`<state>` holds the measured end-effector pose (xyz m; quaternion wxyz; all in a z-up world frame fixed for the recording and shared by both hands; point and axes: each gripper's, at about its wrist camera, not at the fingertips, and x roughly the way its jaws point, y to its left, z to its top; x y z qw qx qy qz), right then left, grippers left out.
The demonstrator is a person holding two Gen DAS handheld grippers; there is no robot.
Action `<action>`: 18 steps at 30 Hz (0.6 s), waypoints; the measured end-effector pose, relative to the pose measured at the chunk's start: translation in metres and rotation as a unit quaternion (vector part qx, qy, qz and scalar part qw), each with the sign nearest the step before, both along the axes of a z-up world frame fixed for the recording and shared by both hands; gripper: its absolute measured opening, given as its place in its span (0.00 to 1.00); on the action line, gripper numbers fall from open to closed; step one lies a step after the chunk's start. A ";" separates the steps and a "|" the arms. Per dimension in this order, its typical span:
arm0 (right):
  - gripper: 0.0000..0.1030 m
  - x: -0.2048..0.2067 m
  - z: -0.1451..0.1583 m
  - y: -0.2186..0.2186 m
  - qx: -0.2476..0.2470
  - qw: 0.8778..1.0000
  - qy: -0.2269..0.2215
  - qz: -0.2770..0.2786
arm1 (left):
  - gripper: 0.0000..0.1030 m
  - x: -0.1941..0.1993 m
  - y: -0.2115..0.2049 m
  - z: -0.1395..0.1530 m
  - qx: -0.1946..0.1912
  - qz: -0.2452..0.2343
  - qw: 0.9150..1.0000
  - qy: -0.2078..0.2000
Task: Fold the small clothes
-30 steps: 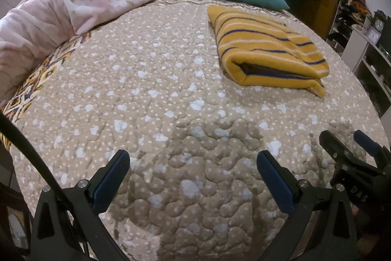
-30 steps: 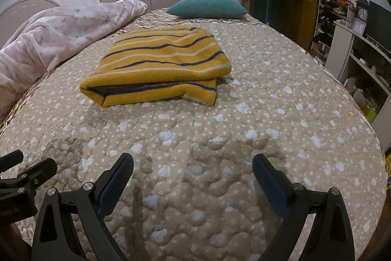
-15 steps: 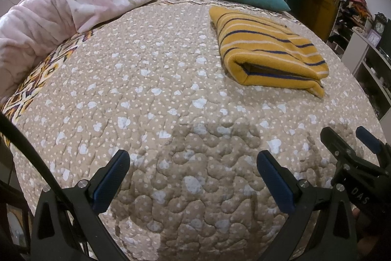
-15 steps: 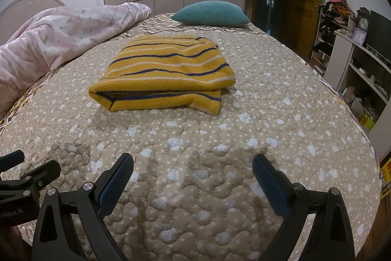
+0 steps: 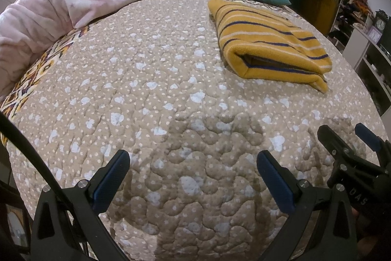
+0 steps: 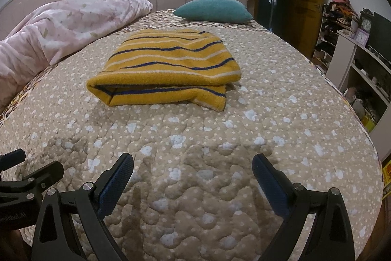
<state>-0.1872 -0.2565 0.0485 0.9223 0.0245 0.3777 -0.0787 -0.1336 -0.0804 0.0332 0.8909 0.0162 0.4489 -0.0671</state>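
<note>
right wrist view: yellow striped garment (image 6: pixel 168 70) lies folded ahead of right claw (image 6: pixel 193 177); both claws, left claw (image 5: pixel 193 173) included, gape apart, empty. snagging its loose top layer could undo the fold.

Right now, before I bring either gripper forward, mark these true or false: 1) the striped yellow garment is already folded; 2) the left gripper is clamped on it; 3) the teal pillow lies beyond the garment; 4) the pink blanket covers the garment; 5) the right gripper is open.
1) True: the striped yellow garment lies folded over on the quilt, its layered edge facing the cameras.
2) False: the left gripper is open and empty, short of the garment.
3) True: the teal pillow sits farther up the bed.
4) False: the pink blanket is heaped to the left, apart from the garment.
5) True: the right gripper is open, holding nothing.
</note>
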 end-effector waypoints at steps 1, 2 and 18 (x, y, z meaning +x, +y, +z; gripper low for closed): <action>0.97 0.000 0.000 0.000 -0.001 1.000 0.000 0.000 | 1.00 0.000 0.000 -0.001 0.001 0.000 1.000 0.001; 0.97 0.001 -0.001 0.000 -0.002 1.000 0.001 0.001 | 1.00 0.000 0.000 -0.001 0.002 0.000 1.000 0.001; 0.97 0.006 -0.005 0.000 -0.005 1.000 0.009 0.002 | 1.00 0.005 -0.001 -0.006 0.003 -0.001 1.000 0.012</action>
